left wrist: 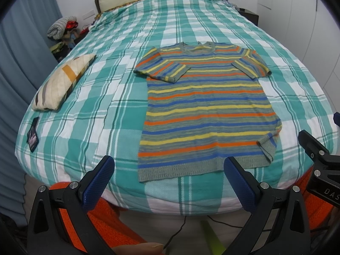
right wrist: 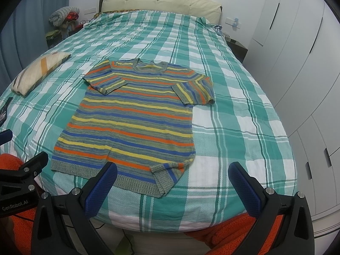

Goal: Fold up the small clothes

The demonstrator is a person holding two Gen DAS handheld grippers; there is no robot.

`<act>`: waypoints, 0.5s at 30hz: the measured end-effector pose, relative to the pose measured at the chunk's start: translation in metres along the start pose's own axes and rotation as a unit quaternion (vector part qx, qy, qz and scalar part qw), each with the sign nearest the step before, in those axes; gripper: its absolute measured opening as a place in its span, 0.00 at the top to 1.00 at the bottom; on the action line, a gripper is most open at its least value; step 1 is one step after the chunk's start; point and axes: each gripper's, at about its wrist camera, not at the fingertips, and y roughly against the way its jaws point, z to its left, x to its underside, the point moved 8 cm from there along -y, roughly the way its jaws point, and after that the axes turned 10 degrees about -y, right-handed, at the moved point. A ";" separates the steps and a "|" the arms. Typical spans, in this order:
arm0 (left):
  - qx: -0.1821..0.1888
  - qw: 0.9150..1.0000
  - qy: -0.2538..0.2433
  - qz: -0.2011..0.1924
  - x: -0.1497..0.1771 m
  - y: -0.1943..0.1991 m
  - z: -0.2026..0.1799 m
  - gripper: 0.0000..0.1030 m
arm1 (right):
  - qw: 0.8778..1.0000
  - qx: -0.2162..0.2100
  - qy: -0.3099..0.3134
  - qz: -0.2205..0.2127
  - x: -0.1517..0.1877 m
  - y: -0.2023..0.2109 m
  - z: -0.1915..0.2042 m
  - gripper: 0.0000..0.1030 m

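- Just ahead of both grippers, the striped knit top point(left wrist: 209, 110) lies flat on the plaid bedspread point(left wrist: 119, 97), neck away, hem nearest.
- Left gripper point(left wrist: 169, 170) hangs with its jaws spread wide and nothing between them, its right finger over the hem band; right gripper point(right wrist: 172, 177) is likewise agape and empty, its left finger over the hem.
- Knit of this sort should be light, soft and stretchy (it will sag and drag if lifted by one point), so I would pinch through both layers at a firm edge: the ribbed hem or a sleeve cuff.
- One hem corner point(right wrist: 163, 180), between the right gripper's fingers, is already turned over on itself; it may want smoothing first.
- Sleeve point(left wrist: 161, 68) far ahead and to the left of the left gripper lies partly folded across the chest; the other sleeve point(right wrist: 196, 89) spreads outward.
- Open bedspread runs on both sides of the top and beyond the neck, giving room to sweep.
- Bed edge sits close under the fingers, so little cloth lies nearer than the hem.
- Pillow point(left wrist: 61, 82) and a dark card point(left wrist: 33, 135) lie well off to the left, clear of the work.
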 end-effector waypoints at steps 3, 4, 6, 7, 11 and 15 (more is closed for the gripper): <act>-0.001 1.000 0.000 0.000 -0.001 0.000 0.000 0.00 | 1.000 0.000 0.000 0.000 0.000 0.000 0.000 0.00; -0.001 1.000 0.000 0.000 0.000 0.000 0.000 0.00 | 1.000 0.000 0.000 0.000 0.000 0.000 0.000 0.00; 0.000 1.000 0.000 0.001 -0.001 0.001 0.000 0.00 | 1.000 0.000 0.001 0.000 0.000 0.000 0.000 0.00; 0.000 1.000 0.000 0.002 -0.003 0.001 -0.001 0.00 | 1.000 0.000 0.001 0.000 0.000 0.000 0.001 0.00; 0.001 1.000 -0.001 0.003 -0.003 0.002 -0.002 0.00 | 1.000 0.001 0.001 0.001 0.000 0.000 0.001 0.00; 0.001 1.000 -0.001 0.002 -0.003 0.002 -0.002 0.00 | 1.000 0.001 0.001 0.001 0.000 0.000 0.000 0.00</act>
